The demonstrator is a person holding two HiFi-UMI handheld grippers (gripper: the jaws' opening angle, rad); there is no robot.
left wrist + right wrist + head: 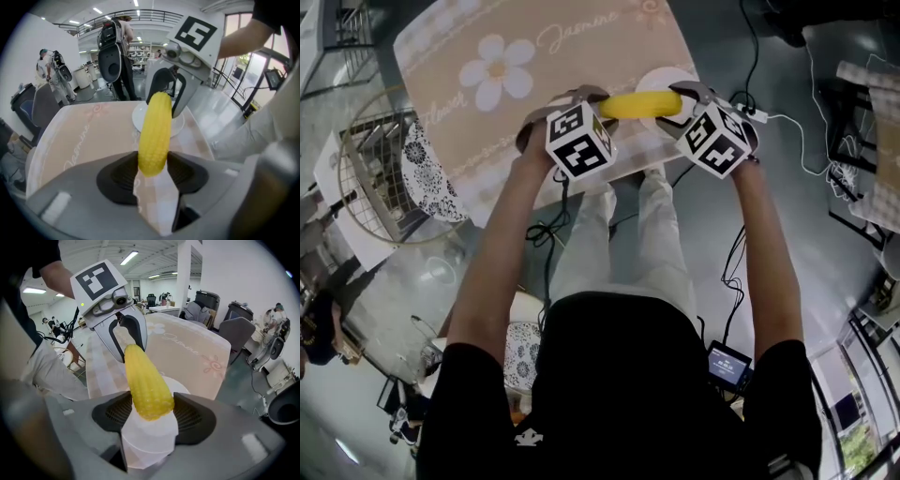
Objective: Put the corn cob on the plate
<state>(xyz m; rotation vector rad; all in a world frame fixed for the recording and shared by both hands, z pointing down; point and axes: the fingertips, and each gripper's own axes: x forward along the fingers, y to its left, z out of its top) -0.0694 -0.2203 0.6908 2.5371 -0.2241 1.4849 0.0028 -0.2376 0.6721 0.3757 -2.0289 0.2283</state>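
At the left, my left hand-held gripper [592, 101] pinched the left end of the corn cob [639, 105], its jaws part-way apart and the ribbed pads [123, 174] pressed on the kernels from either side. The cob hung roughly level in the air between the two tools, clear of the worktop [441, 56] and its flowered cloth [487, 122]. Its right half lay over the white plate [667, 79], which stood at the cloth's near right corner. At the right, my right hand-held gripper [682, 96] clamped the other end in the same way, with the plate showing directly beneath its jaws in its own view. I judged the cob stiff and fairly light, so it would not sag between two end grips. Its round, tapering ends looked apt to slip or turn in the pads, though the bumpy kernels gave some bite. Holding just inside each tip seemed right, without squeezing hard enough to crush kernels. I expected it might roll on the plate.
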